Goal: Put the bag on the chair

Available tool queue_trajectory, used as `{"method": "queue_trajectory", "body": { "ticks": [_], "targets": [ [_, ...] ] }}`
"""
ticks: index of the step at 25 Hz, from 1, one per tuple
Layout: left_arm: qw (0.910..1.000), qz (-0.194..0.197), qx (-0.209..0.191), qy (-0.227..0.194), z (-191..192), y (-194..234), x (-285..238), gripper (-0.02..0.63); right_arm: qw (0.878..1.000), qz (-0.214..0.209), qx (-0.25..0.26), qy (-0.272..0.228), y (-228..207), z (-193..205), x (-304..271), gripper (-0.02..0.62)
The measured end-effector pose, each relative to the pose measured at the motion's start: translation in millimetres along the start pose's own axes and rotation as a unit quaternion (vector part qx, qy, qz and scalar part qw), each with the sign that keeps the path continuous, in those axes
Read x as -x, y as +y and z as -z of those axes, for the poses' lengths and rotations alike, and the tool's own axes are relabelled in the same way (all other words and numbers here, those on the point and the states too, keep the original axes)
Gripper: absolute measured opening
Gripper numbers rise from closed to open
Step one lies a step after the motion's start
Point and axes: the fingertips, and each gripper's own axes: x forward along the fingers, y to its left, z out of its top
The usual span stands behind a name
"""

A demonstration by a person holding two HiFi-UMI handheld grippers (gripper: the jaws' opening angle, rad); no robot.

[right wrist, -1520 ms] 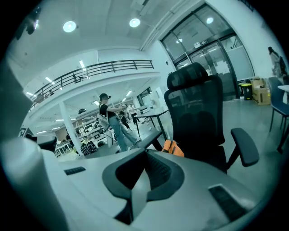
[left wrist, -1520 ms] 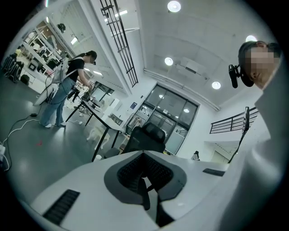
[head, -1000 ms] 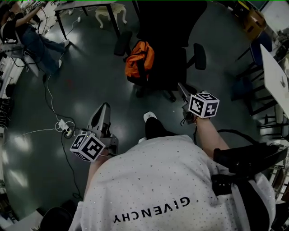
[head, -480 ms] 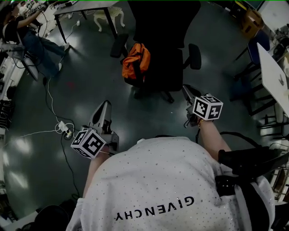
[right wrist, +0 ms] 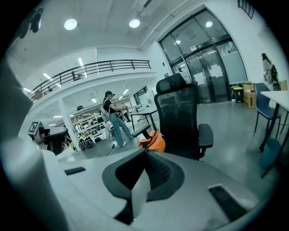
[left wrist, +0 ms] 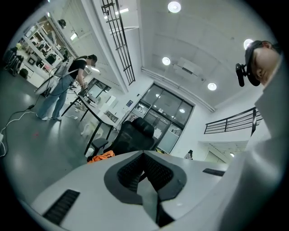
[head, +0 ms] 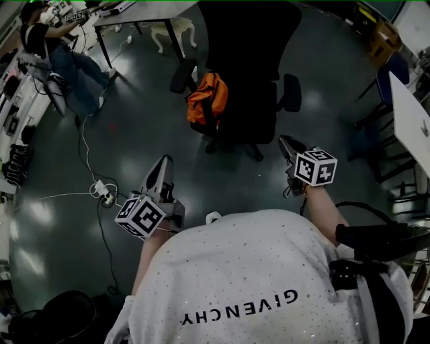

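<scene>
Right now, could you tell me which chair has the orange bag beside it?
The black office chair: the orange bag sits right beside it; the blue chair stands far off.

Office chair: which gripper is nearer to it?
Right. The right gripper is just short of the chair; the left gripper is farther off, on the side of the orange bag.

A dark, glossy grey floor (head: 134, 134) reflects the lamps overhead. A white power strip (head: 104, 195) lies on it, with a pale cable trailing away. A person (head: 67, 60) works at a black-legged desk (head: 144, 10), and another white table (head: 410, 121) stands at the right edge. Tall glass doors (right wrist: 207, 67) fill the far wall, a railed balcony (right wrist: 99, 67) runs above, and round ceiling lights (right wrist: 70, 24) glow in the white ceiling
</scene>
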Motion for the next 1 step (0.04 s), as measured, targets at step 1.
{"method": "queue_trajectory", "body": {
  "ticks": [1],
  "targets": [
    [1.0, -0.004, 0.003, -0.004, -0.8, 0.3, 2.4, 0.002, 1.0, 0.0, 0.001, 0.001, -0.6, 0.2, 4.0, 0.003]
  ]
}}
